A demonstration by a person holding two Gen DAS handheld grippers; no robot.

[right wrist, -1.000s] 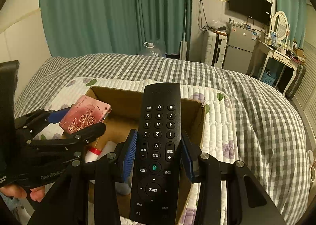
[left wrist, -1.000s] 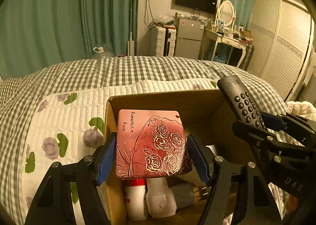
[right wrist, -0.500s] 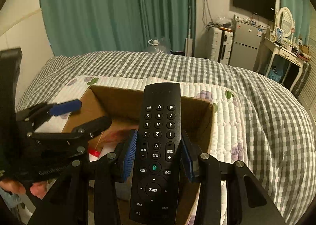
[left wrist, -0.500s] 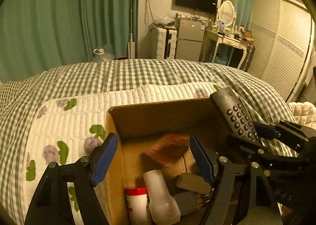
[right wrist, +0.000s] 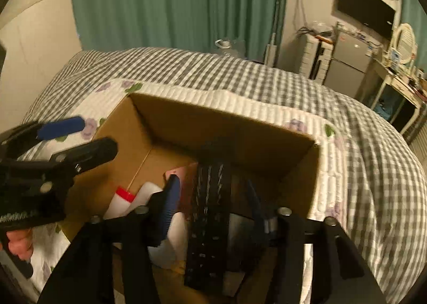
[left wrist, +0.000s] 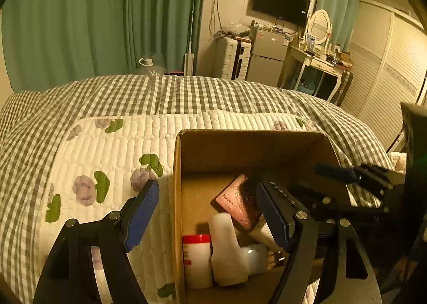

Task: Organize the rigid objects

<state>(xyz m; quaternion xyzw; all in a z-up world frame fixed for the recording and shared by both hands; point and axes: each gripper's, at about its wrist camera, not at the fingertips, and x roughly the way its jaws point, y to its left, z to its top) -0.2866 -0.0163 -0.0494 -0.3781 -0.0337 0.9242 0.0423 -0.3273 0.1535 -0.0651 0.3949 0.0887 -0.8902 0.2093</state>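
An open cardboard box (left wrist: 202, 149) (right wrist: 213, 122) sits on the bed. Inside lie a pink rose-printed case (left wrist: 237, 204), a red-capped white bottle (left wrist: 196, 258) and a white bottle (left wrist: 226, 248). My left gripper (left wrist: 210, 213) is open and empty, straddling the box's left wall. My right gripper (right wrist: 213, 202) is open over the box; the black remote control (right wrist: 210, 218), blurred, sits between its spread fingers, apparently loose and dropping into the box.
A white quilted floral pad (left wrist: 106, 160) lies under the box on a grey checked bedspread (left wrist: 186, 93). Green curtains, a fridge, a dresser with mirror and a wardrobe stand beyond the bed.
The left gripper opened and the pink case fell into the box. The right gripper lowered over the box and opened; the remote is now blurred between its fingers.
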